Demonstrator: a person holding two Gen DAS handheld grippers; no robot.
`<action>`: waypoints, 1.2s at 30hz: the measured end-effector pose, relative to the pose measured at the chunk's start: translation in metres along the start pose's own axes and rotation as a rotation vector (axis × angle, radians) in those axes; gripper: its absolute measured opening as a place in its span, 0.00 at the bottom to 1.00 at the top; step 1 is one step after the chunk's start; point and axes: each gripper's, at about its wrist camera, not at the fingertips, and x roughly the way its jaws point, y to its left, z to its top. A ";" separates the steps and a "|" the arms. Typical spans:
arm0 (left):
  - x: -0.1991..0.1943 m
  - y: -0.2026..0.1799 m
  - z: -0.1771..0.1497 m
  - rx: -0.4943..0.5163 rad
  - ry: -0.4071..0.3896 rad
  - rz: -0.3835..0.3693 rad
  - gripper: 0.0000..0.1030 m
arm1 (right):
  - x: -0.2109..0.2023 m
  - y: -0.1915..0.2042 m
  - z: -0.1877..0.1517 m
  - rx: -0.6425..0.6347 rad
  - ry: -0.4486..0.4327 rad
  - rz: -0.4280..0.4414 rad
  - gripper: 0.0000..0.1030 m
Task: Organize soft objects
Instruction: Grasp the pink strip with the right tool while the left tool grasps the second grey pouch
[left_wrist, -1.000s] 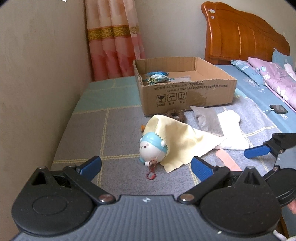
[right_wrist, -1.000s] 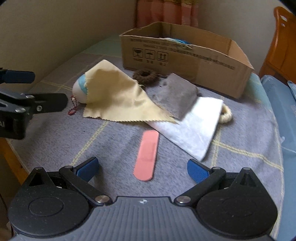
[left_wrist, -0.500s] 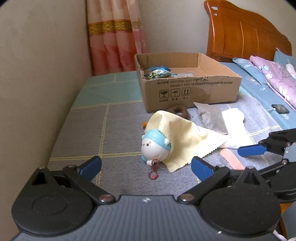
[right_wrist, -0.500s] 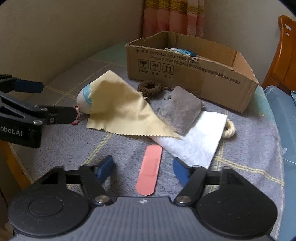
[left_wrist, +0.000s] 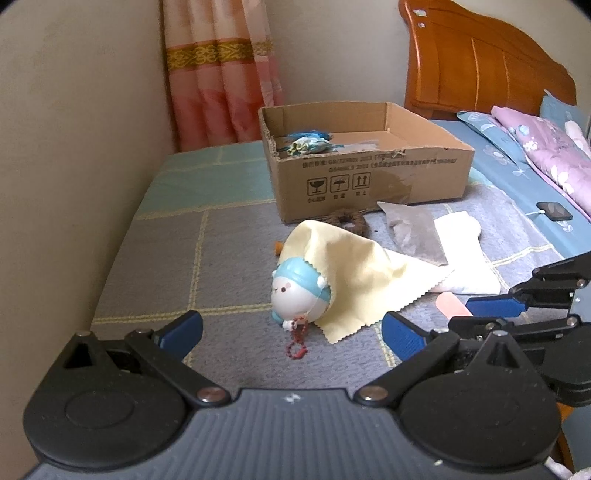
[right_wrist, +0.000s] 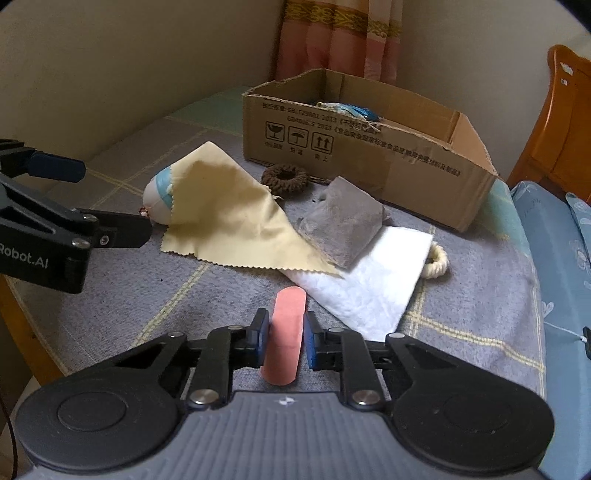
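A cream rope ring (right_wrist: 437, 262), seen only in the right wrist view, is hidden behind the white cloth (left_wrist: 465, 258) in the left wrist view. The pink strip (right_wrist: 286, 328), lying on the grey blanket (right_wrist: 461, 314), is clamped between the pads of the right gripper (right_wrist: 283, 341). The left gripper (left_wrist: 291, 328) is held wide open just short of the toy figure (left_wrist: 299, 291).

Support: surface covered with a grey checked cloth (right_wrist: 155, 295), yellow grid lines, pale green band at the far edge. Cardboard box (right_wrist: 369, 162) sits at the far side. Brown scrunchie (right_wrist: 285, 179) just in front of it. Yellow cloth (right_wrist: 236, 229) draped over a round white-and-blue toy (left_wrist: 299, 295) at left. Grey cloth (right_wrist: 343, 225) overlaps a white cloth (right_wrist: 373, 280). Cream rope ring (right_wrist: 437, 262) right of that. Pink strip (right_wrist: 286, 332) nearest.
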 end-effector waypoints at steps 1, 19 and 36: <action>0.000 -0.001 0.001 0.006 -0.001 -0.006 1.00 | 0.000 -0.001 -0.001 0.000 0.001 0.000 0.23; 0.015 -0.028 0.028 0.104 -0.033 -0.056 1.00 | -0.024 -0.029 -0.010 0.037 -0.001 0.003 0.21; 0.063 -0.096 0.078 0.167 -0.056 -0.169 0.88 | -0.041 -0.066 -0.001 0.033 -0.058 -0.043 0.21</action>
